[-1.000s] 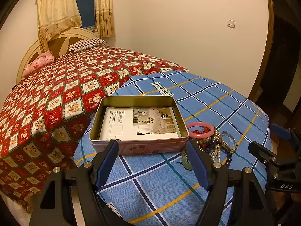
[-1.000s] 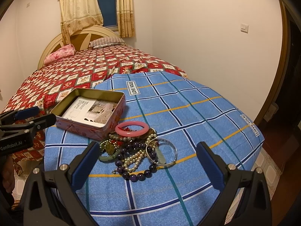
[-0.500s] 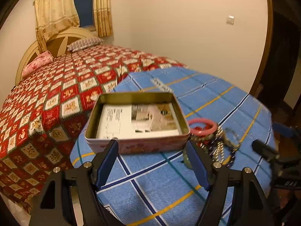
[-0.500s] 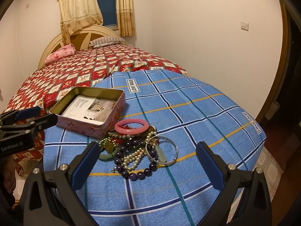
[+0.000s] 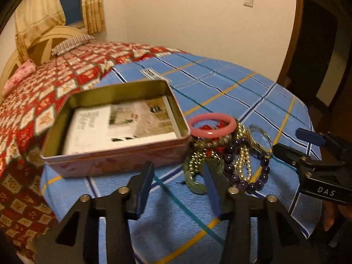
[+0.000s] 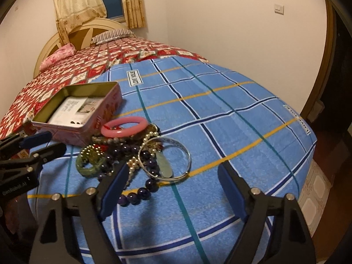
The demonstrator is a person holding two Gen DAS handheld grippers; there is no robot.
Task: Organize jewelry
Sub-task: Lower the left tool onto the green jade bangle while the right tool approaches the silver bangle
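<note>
Green jade bangle [image 5: 194, 183] lies just left of the left gripper [image 5: 179, 189]'s right pad; both grippers' jaws closing, nothing gripped; right gripper [image 6: 173, 189] straddles silver bangle [image 6: 173, 157].

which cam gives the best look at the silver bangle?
Right wrist: the silver bangle shows as a full ring, near centre, lying on the bead pile. Left wrist shows the silver bangle smaller, blurred, foreshortened behind the beads.

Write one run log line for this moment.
left gripper: closing, empty | right gripper: closing, empty | jewelry pile: beside tin | tin: open
</note>
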